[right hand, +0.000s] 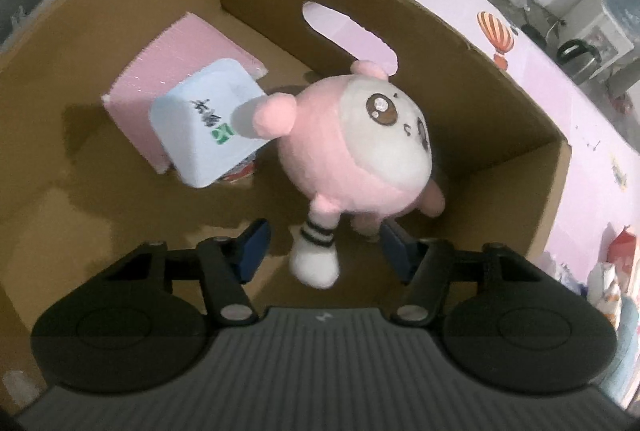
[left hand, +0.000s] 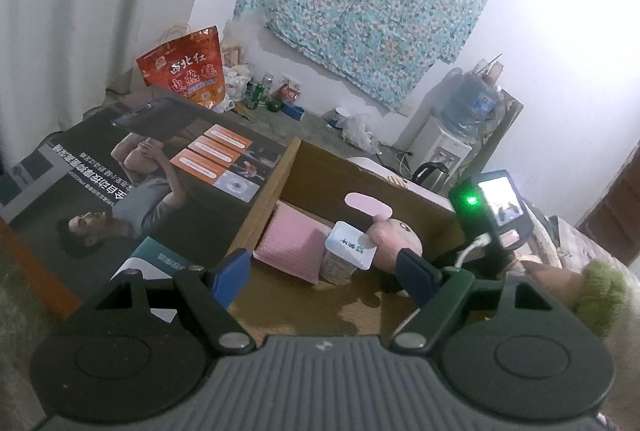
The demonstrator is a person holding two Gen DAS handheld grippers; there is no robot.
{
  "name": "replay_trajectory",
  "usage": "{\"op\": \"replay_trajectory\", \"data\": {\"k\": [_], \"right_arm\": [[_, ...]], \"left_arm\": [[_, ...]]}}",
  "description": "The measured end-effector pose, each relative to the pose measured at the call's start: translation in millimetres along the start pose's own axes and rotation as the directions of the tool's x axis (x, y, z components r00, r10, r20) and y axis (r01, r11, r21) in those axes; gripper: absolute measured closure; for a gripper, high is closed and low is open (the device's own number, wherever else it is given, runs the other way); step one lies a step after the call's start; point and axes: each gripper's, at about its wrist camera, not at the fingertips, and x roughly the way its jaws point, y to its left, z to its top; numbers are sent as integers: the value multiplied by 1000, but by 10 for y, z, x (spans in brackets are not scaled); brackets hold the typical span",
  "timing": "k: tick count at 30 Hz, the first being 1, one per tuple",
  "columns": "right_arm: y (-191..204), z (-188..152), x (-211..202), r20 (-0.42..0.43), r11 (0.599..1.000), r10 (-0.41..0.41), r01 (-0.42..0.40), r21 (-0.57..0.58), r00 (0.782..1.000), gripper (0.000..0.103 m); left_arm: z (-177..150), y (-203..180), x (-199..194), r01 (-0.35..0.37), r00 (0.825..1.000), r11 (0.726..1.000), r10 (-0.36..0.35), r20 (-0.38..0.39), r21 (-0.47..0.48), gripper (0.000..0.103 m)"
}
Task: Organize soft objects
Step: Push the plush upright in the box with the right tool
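A: Where is the pink plush toy located?

B: It is seen inside the cardboard box, beside the tissue pack and pink sponge.

A: Gripper states?

B: The right gripper is spread around the toy's legs, pads not pressing. The left gripper is held apart, empty, over the box.

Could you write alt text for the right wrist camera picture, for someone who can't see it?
A pink plush toy sits inside a cardboard box, its legs dangling between the open fingers of the right claw, which touch nothing. Behind it a white lidded tub leans against a pink pad.
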Motion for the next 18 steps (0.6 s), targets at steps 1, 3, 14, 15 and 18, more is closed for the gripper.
{"op": "replay_trajectory", "data": {"k": [1,3,14,15,18], "right_arm": [[-4,2,45,-4,1000,-7,7,4,1000,48],[-42,13,135,-11,1000,-5,6,25,1000,52],[-194,39,-2,-12,996,35,-34,78,999,80],[-205,60,-35,-17,996,48,-47,81,999,80],[-228,111,-84,-32,995,65,-62,78,997,80]], "left_arm": [[-1,0,0,-2,1000,1000,2,0,0,22],[-1,1,1,-4,1000,1000,4,0,3,22],[-17,-2,42,-9,1000,1000,9,-10,7,22],[-20,-15,50,-7,1000,1000,7,-13,9,22],[-40,-52,77,-4,1000,1000,5,-22,15,22]]}}
